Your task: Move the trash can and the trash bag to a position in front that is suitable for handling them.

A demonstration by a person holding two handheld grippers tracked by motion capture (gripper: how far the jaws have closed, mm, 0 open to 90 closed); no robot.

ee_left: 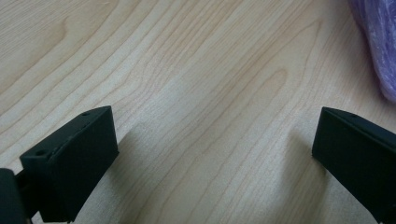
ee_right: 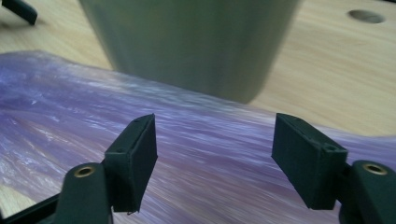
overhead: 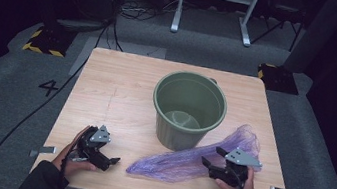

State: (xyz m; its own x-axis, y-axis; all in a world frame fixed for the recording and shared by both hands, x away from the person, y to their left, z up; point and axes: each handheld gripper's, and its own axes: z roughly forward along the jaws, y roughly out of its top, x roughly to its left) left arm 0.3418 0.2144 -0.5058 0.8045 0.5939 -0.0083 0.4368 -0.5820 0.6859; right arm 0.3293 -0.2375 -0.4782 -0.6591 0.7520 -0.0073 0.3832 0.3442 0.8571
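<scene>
purple bag (ee_right: 196, 140) under right gripper (ee_right: 212, 154), fingers apart

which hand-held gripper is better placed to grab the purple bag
Right. The right hand-held gripper is open directly over the purple bag; the left hand-held gripper is open over bare table, with the bag off to its side.

A bucket (overhead: 188, 110) stands upright on the bench (overhead: 106, 90), a little right of centre. A plastic bag (overhead: 187, 160) lies flat on the bench just near of the bucket, running from the near middle out to the far right, past the bucket's right side. The left tool (overhead: 108, 160) sits at the near left, apart from the bag. The right tool (overhead: 210, 160) is at the near right, over the bag.
</scene>
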